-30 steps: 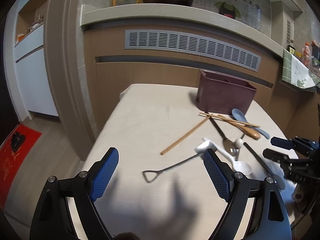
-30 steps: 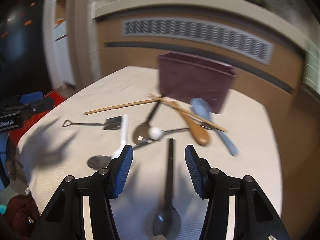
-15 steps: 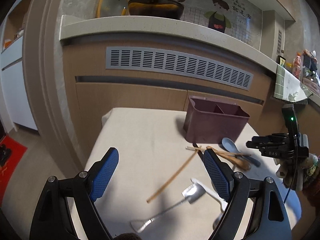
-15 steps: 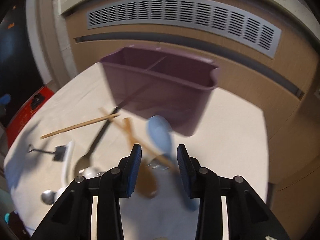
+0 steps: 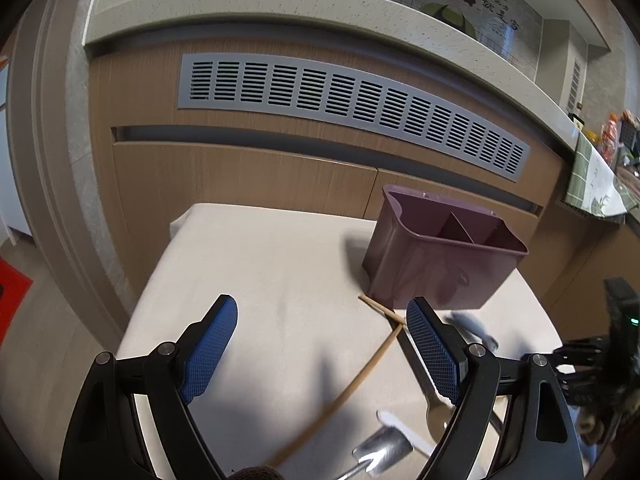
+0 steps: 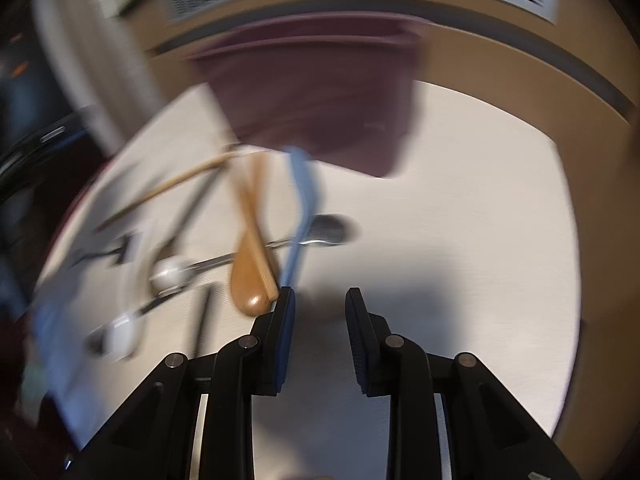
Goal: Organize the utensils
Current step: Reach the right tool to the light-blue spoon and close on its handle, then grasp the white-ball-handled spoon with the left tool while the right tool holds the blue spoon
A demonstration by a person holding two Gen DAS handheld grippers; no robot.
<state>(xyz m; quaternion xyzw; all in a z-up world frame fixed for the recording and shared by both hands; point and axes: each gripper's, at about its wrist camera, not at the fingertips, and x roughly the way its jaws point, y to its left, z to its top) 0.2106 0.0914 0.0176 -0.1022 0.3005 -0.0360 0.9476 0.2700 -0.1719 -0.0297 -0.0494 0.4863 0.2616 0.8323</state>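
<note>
Right wrist view, blurred: my right gripper (image 6: pixel 320 300) has been closing, jaws apart on nothing; the light-blue plastic spoon (image 6: pixel 301 204) runs lengthwise toward the maroon plastic caddy (image 6: pixel 320 108) on the cream table (image 6: pixel 480 220). My left gripper (image 5: pixel 320 344) gapes empty.

The wall picture (image 5: pixel 460 4) behind the counter shows a cartoon person with some small dark writing beside it. The writing is too tiny and bent to read. No other words or numbers can be read.
</note>
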